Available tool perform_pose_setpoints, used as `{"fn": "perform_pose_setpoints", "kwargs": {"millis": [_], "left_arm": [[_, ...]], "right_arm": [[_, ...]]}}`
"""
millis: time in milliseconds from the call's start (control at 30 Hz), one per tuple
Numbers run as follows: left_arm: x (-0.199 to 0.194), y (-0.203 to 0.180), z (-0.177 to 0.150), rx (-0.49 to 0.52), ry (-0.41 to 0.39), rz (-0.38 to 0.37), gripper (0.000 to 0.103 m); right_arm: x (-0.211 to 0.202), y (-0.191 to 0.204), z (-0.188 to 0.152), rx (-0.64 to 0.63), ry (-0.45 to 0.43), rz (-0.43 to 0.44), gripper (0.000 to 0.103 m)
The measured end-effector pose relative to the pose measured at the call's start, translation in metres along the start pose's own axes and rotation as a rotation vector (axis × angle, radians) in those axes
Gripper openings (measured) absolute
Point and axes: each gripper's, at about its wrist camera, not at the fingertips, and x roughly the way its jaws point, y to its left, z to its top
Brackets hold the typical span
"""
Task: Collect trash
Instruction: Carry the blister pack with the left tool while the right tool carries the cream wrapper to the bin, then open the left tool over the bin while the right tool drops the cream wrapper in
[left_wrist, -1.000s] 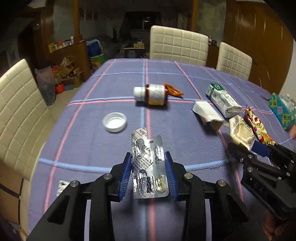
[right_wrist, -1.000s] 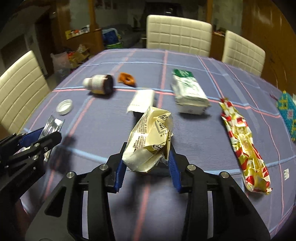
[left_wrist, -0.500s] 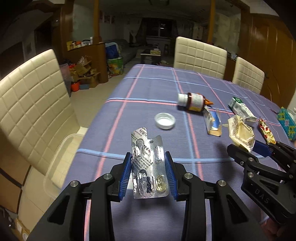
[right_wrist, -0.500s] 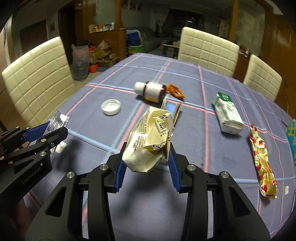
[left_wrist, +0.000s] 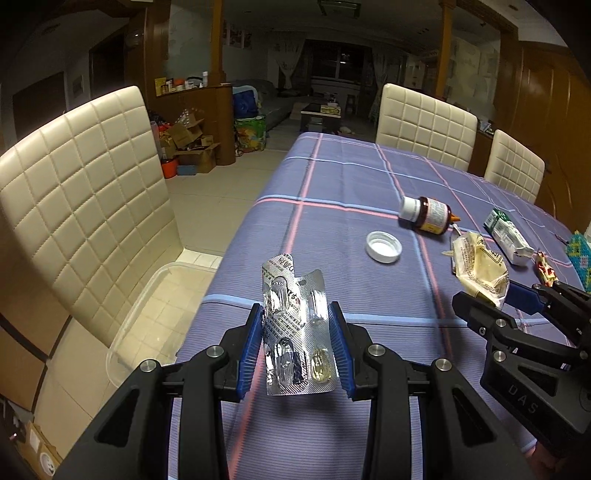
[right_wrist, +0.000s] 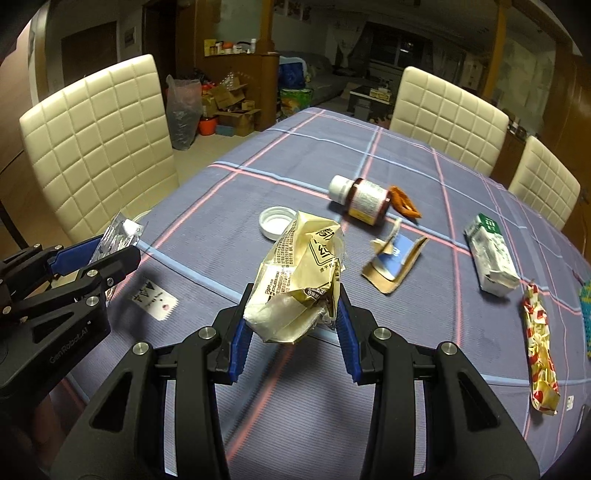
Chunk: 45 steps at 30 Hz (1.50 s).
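Two tongs (left_wrist: 298, 345) (right_wrist: 291, 328), each gripping trash.

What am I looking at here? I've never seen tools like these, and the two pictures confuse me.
A person holds a two-finger gripper in each hand; each carries a wide-angle camera looking along its fingers, so each picture is one gripper's view. The left gripper is shut on a silver pill blister pack. The right gripper is shut on a crumpled cream wrapper. On the blue plaid tablecloth lie a tipped pill bottle, a white cap, a torn box, a green-and-white packet and a red-and-gold wrapper. A clear bin sits beside the table.
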Motion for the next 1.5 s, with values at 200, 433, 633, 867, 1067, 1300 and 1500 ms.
{"fn": "perform_pose_setpoints", "kwargs": {"millis": [200,433,633,867,1067,1300,1500], "left_arm": [[0.002,0.015,0.001,-0.017,-0.008,0.02,0.035],[0.006,0.034,0.001,-0.039,-0.004,0.045,0.035],[0.01,0.058,0.001,-0.078,0.0,0.08,0.035],[0.023,0.094,0.001,-0.147,0.025,0.127,0.035],[0.026,0.11,0.002,-0.171,0.024,0.137,0.035],[0.03,0.125,0.002,-0.18,0.049,0.126,0.037],[0.035,0.138,0.0,-0.202,0.069,0.11,0.064]], "right_arm": [[0.007,0.015,0.006,-0.025,0.005,0.012,0.042],[0.017,0.035,0.014,-0.053,0.014,0.031,0.042],[0.025,0.056,0.023,-0.082,0.017,0.059,0.042],[0.034,0.08,0.033,-0.131,0.015,0.075,0.042],[0.043,0.096,0.039,-0.158,0.018,0.084,0.042],[0.055,0.113,0.049,-0.17,0.029,0.112,0.042],[0.061,0.128,0.055,-0.193,0.028,0.128,0.042]]}}
